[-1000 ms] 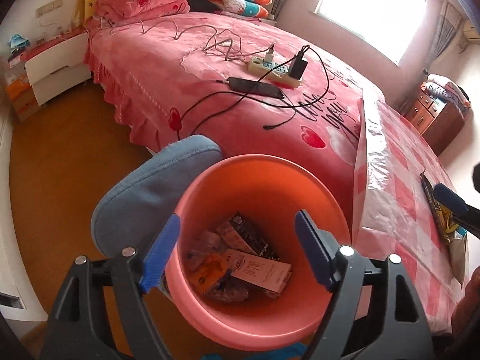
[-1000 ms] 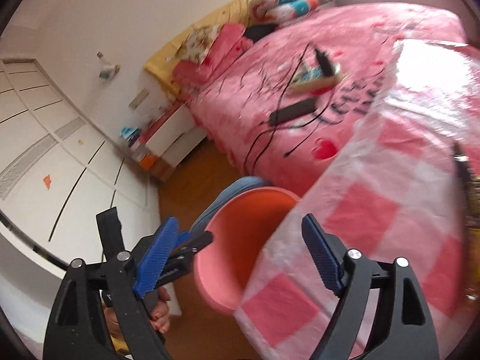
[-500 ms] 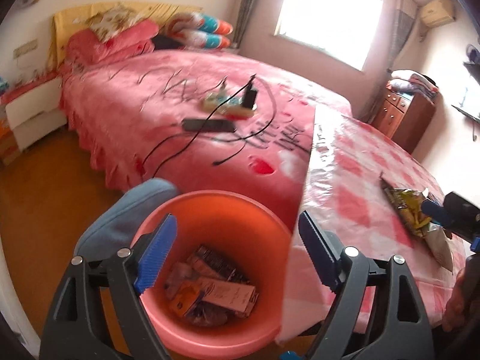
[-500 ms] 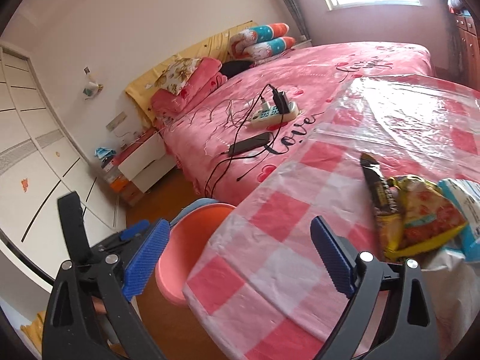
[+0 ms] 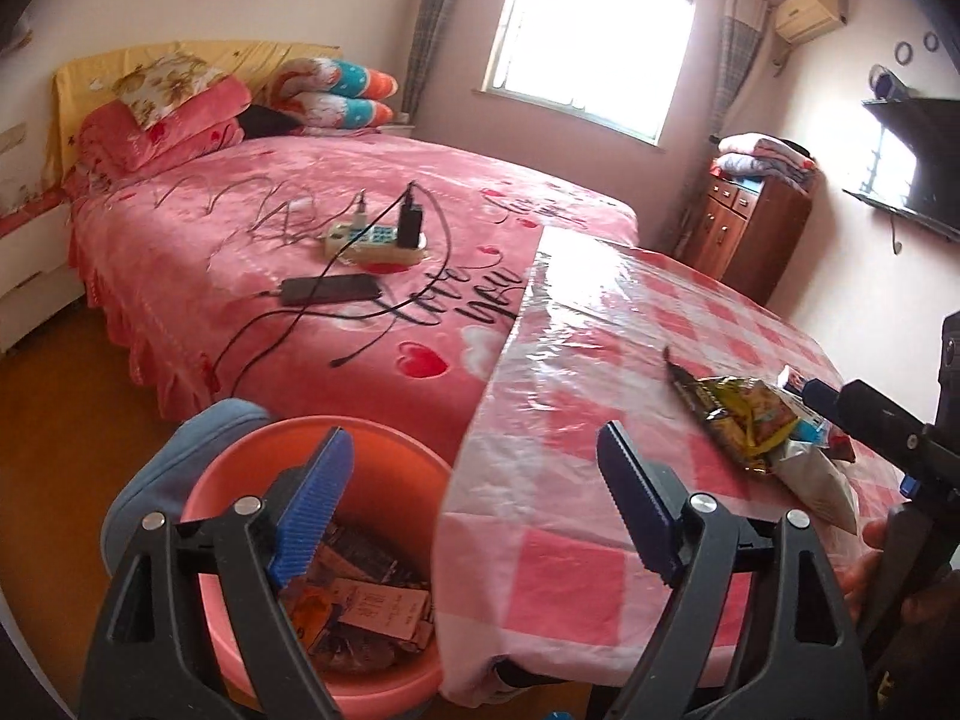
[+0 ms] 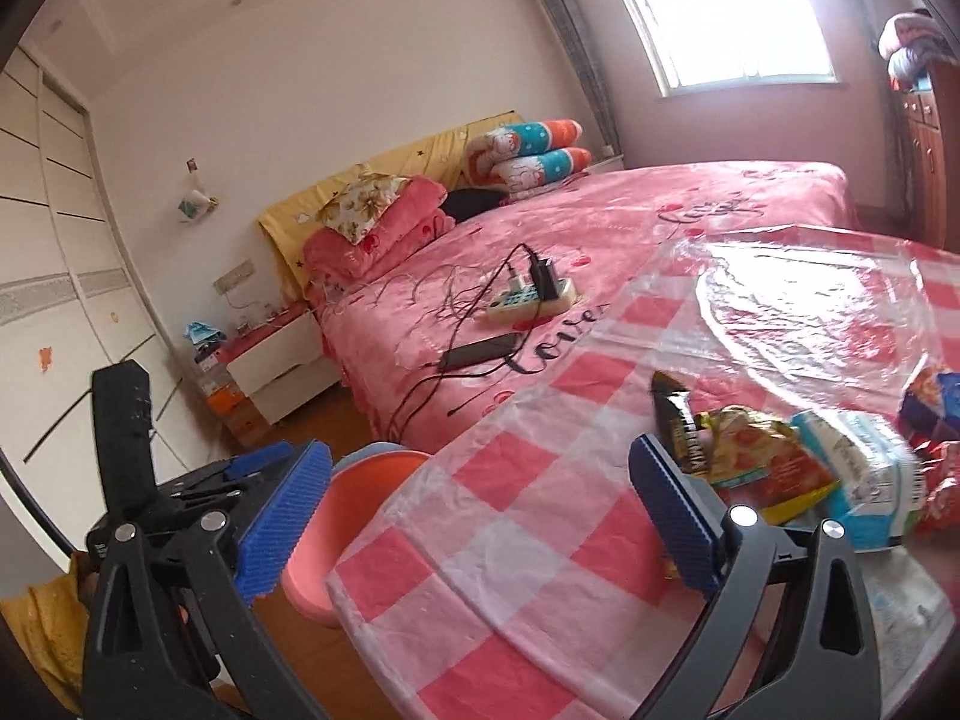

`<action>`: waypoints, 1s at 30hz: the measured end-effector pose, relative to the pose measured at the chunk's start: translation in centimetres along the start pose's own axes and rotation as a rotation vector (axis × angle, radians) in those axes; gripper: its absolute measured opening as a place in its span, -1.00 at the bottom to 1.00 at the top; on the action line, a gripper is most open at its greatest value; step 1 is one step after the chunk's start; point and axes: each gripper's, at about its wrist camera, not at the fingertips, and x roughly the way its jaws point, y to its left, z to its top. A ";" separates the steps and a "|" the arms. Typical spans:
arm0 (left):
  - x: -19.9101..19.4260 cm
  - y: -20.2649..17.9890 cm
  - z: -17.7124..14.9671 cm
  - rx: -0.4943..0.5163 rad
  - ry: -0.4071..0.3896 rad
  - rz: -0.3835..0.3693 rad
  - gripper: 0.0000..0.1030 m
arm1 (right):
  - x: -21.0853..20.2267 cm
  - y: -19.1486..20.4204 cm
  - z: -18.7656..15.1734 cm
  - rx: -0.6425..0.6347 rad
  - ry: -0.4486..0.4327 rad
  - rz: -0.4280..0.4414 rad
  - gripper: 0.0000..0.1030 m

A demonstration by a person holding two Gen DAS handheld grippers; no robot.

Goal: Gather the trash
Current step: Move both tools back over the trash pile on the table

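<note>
Over table edge | left gripper jaws apart | right gripper tilted down, jaws opening, empty

The table wears a pink checked cloth under a clear, glossy plastic sheet, and the snack wrappers on it look like shiny crinkled foil. The bin is smooth, matt orange plastic; the bedspread looks soft and plush.

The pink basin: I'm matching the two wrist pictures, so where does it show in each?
Left wrist view: pink basin at lower left, behind the left fingers, wrappers inside.
Right wrist view: only its rim, lower centre-left, at the table's edge.
Shared landmark: the power strip on the bed.
</note>
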 end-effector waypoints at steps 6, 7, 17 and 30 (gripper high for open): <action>0.2 -2.2 -0.2 0.015 0.003 -0.041 0.63 | -1.0 -1.2 0.0 0.005 -0.015 -0.023 0.91; 0.3 -2.5 -0.2 0.012 0.005 -0.051 0.63 | -1.4 -1.3 -0.1 0.004 -0.023 -0.032 0.91; 1.8 -5.1 0.1 0.032 0.115 -0.079 0.63 | -4.0 -4.2 0.6 0.056 -0.074 -0.082 0.91; 3.5 -9.7 -1.2 0.143 0.197 -0.063 0.63 | -6.9 -7.9 1.0 0.084 -0.099 -0.154 0.91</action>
